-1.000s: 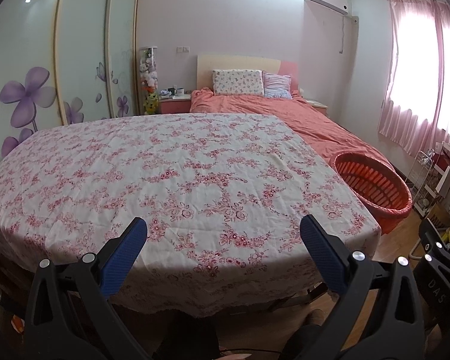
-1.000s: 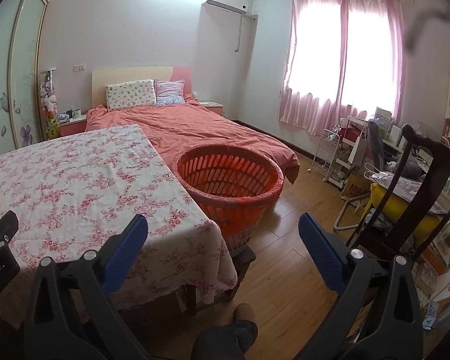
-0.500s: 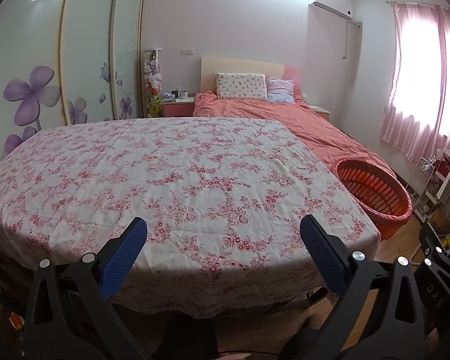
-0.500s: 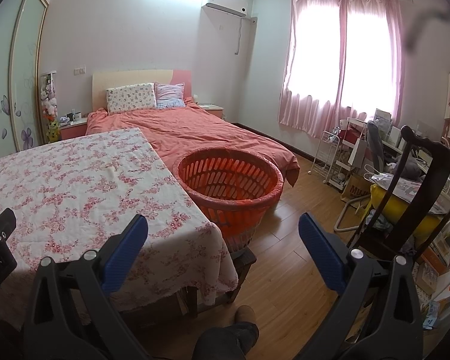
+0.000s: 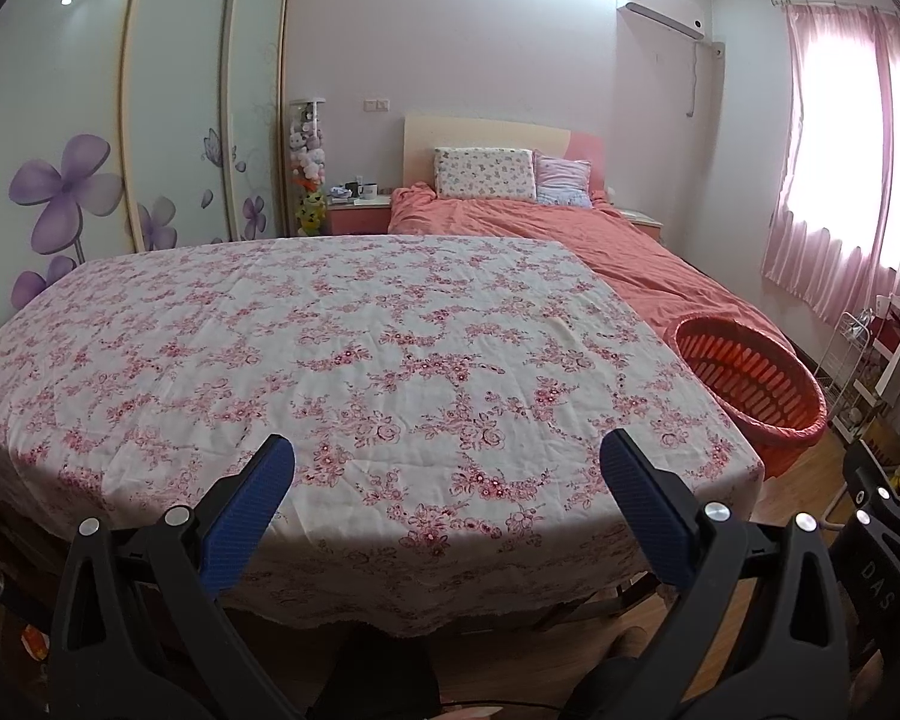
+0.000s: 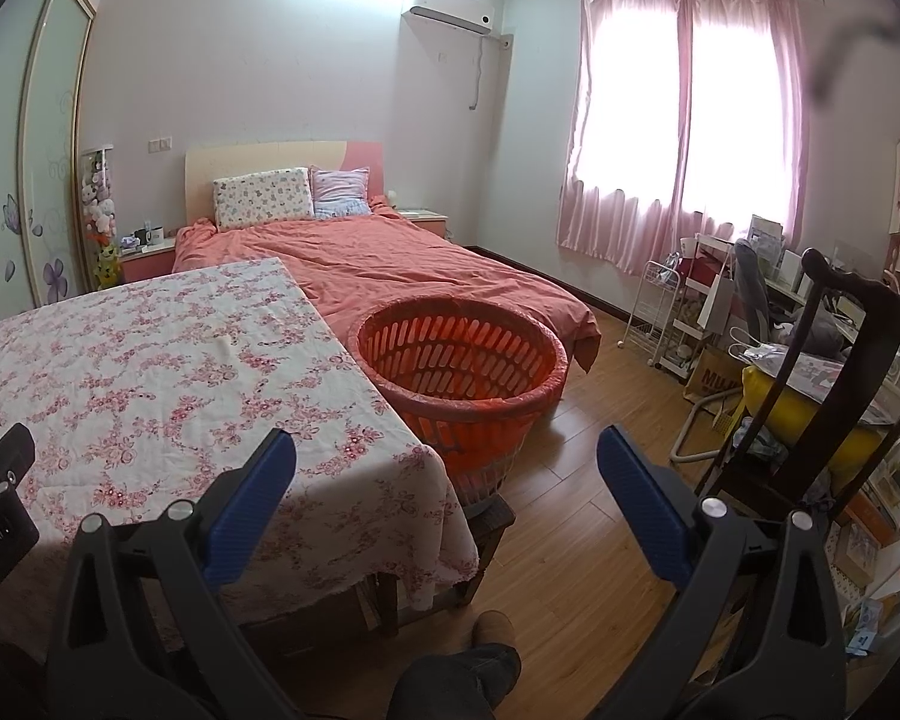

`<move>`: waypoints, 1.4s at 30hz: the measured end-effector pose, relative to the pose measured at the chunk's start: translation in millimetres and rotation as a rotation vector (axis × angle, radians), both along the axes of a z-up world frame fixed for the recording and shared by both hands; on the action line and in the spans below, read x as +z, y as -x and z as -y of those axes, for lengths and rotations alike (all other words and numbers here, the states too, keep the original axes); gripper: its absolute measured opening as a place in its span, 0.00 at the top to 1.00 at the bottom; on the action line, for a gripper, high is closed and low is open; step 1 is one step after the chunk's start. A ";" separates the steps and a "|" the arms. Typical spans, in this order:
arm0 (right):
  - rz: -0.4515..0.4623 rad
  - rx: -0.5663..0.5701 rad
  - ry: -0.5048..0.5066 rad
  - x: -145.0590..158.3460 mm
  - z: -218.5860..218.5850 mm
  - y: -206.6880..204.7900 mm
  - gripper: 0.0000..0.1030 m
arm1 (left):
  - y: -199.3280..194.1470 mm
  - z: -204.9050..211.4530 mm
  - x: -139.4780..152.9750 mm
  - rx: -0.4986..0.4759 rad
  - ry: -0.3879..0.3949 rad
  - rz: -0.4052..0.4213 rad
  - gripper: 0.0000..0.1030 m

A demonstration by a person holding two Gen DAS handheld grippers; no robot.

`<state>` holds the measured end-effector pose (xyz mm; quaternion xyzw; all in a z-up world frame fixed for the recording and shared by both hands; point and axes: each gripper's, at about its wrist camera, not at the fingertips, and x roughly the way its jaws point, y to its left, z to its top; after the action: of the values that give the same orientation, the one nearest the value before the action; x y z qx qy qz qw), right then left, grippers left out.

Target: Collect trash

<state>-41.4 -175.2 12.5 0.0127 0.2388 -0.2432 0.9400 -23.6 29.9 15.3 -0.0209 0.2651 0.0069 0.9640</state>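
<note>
One orange slatted basket (image 6: 462,354) stood on a dark stool (image 6: 492,519) just beside the right edge of the table, between the table and the bed (image 6: 390,264). The table carried a floral cloth (image 5: 342,372). Left gripper (image 5: 447,462) hovered over the cloth's near edge, jaws wide apart and holding nothing; right gripper (image 6: 447,459) hung near the table's corner and the basket, likewise spread and unloaded.

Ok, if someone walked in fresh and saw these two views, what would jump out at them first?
Probably the big table under a white cloth with pink flowers, filling the foreground. Next, the round orange slotted plastic basket beside its right edge, in front of the bed with the salmon cover. Both the left gripper and right gripper hang open, holding nothing.
</note>
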 end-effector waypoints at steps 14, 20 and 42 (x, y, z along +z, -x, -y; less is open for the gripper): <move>0.001 -0.001 -0.005 -0.2 -0.2 0.5 0.04 | 0.3 1.0 -0.1 0.000 -0.001 0.000 0.02; 0.001 -0.001 -0.006 0.0 0.3 0.8 0.04 | 0.3 1.5 -0.1 0.000 -0.001 -0.001 0.02; -0.001 0.002 -0.012 1.5 -6.3 1.4 0.04 | -0.3 2.0 -0.3 -0.001 -0.003 -0.003 0.02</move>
<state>-42.8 -168.9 13.9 0.0180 0.2408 -0.2406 0.9401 -23.3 27.9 15.0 -0.0193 0.2664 0.0067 0.9636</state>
